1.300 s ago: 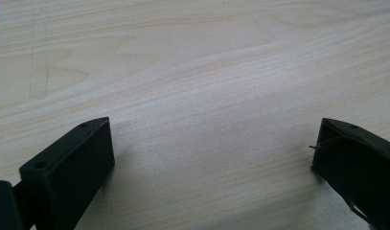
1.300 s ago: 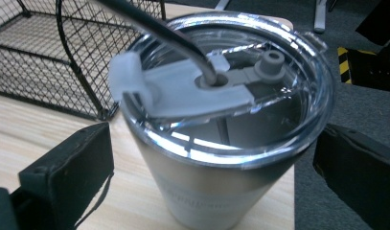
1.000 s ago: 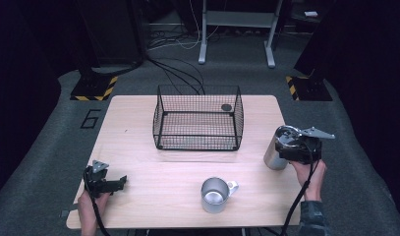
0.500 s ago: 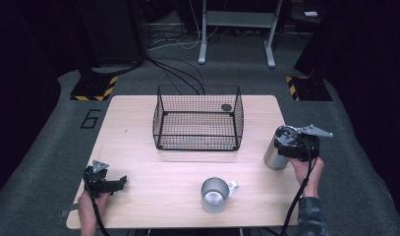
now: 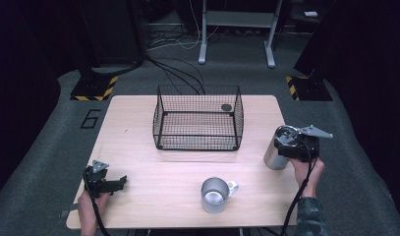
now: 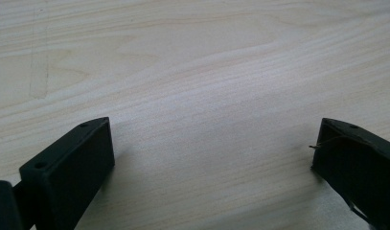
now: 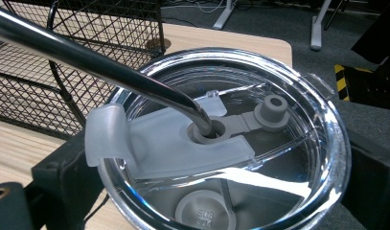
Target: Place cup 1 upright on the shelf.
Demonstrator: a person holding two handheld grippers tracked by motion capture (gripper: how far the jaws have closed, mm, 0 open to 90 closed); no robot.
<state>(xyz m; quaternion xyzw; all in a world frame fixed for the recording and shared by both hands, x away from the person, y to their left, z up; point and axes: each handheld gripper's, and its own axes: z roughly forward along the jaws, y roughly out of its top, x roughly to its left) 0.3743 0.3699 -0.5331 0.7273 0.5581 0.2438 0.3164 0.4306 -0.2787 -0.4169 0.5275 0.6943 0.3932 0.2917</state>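
A pale wooden table (image 5: 138, 128) is set on grey carpet, with a black wire basket (image 5: 197, 118) at its far middle and a steel mug (image 5: 214, 194) near the front. The left gripper (image 5: 106, 182) is rested low at the front left, jaws spread over bare wood. The right gripper (image 5: 293, 145) is clamped around the lidded steel tumbler (image 5: 273, 155) at the right edge, its metal straw (image 7: 101, 62) slanted.

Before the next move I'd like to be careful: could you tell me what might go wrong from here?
1. The right hand-held gripper clasps the tumbler near its lid; steel may slip or tip.
2. The metal straw juts toward the wire basket and could snag its mesh.
3. The tumbler stands near the table's right edge; a nudge could send it off.
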